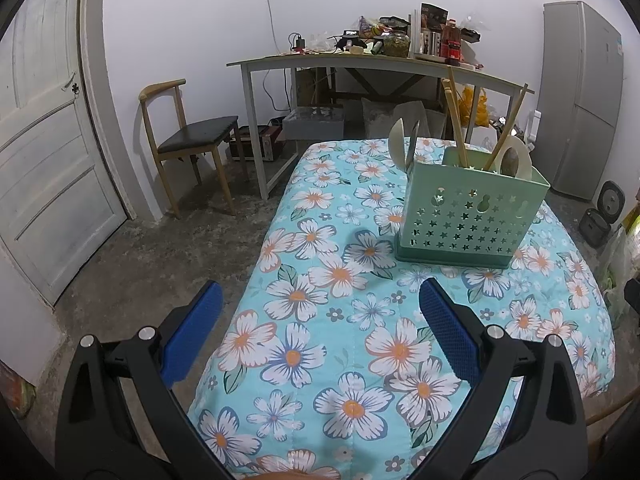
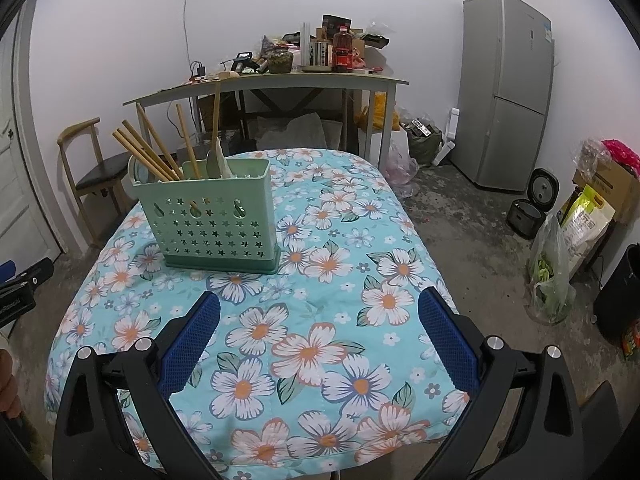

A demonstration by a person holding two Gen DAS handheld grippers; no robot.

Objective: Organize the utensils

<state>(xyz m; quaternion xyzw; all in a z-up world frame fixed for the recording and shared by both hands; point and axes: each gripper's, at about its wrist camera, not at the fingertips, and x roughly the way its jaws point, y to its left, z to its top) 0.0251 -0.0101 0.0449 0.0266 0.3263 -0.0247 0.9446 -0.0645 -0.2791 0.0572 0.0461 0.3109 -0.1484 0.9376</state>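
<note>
Utensils wait beyond both claws: the left gripper [image 1: 320, 320] and right gripper [image 2: 320, 320] hover released and empty over the floral cloth [image 2: 320, 360], with the green caddy [image 1: 472, 216] standing ahead. Chopsticks [image 2: 152, 152] already stand in it, long axes upright, tips splaying outward; the pale pieces beside them are perhaps spoons. Any further pick should close squarely across a handle and lift straight up

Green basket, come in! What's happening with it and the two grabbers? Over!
Left gripper open, empty. Right gripper open, empty. Green basket upright on the flowery cloth, chopsticks and spoons inside. Nothing in the way.
</note>
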